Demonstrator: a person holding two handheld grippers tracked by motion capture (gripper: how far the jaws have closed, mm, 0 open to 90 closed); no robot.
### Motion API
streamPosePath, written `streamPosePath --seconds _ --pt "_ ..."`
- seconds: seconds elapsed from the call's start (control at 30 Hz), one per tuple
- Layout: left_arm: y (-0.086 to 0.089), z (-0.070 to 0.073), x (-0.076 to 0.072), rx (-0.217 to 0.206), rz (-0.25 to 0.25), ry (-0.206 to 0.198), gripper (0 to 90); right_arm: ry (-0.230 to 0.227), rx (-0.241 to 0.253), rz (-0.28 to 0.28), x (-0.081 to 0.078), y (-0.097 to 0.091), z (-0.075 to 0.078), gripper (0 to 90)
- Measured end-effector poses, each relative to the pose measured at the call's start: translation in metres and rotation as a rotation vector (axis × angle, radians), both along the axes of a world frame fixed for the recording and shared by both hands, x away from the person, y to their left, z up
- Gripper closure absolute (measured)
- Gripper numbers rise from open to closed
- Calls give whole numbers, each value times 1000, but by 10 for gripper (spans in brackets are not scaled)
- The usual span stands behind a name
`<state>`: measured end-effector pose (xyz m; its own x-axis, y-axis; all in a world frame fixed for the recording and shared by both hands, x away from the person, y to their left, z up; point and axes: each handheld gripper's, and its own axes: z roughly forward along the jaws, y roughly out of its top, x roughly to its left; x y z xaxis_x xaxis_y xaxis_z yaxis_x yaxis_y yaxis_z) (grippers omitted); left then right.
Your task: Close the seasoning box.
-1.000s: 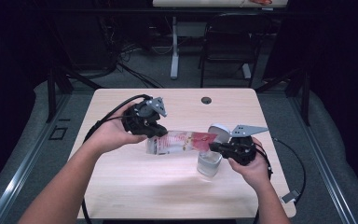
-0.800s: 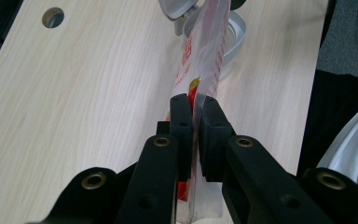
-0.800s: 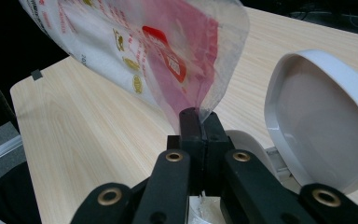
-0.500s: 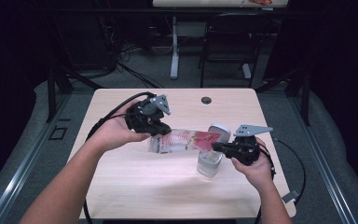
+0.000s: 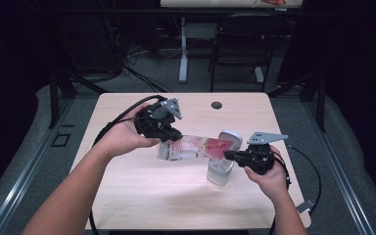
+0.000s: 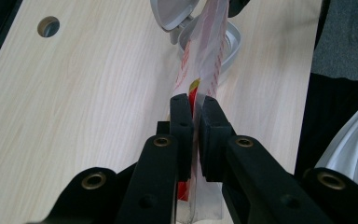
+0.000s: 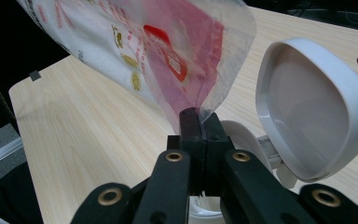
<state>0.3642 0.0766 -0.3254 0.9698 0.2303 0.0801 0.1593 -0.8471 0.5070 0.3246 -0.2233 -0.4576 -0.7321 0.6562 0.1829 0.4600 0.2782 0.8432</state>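
A clear plastic bag point(image 5: 196, 147) with red and white print hangs stretched between my two grippers above the wooden table point(image 5: 127, 196). My left gripper point(image 5: 174, 137) is shut on its left end; in the left gripper view the black pads point(image 6: 182, 112) pinch the film of the bag point(image 6: 205, 42). At the bag's lower right corner my right gripper point(image 5: 227, 155) is shut, directly over a small clear container point(image 5: 220, 171) whose white hinged lid point(image 5: 230, 136) stands open. The right gripper view shows the bag point(image 7: 135, 51) rising from the jaws, with the lid point(image 7: 312, 107) beside it.
A round cable hole point(image 5: 217, 105) sits near the table's far edge. Black cables point(image 5: 122, 117) trail from the left gripper over the left side. A chair point(image 5: 240, 49) and a desk leg stand beyond the table. The table's near half is bare wood.
My left gripper has shifted slightly to the right, toward the container, keeping its hold on the bag. The right hand has stayed still.
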Motion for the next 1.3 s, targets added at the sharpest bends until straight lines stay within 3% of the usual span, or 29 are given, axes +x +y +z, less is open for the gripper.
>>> streamPosePath --seconds 0.37,1.3 --pt "-1 3 -1 3 -5 19 862 13 3 8 -1 0 1 900" --pt "-5 6 2 -12 1 20 858 15 15 -4 1 -1 -3 900"
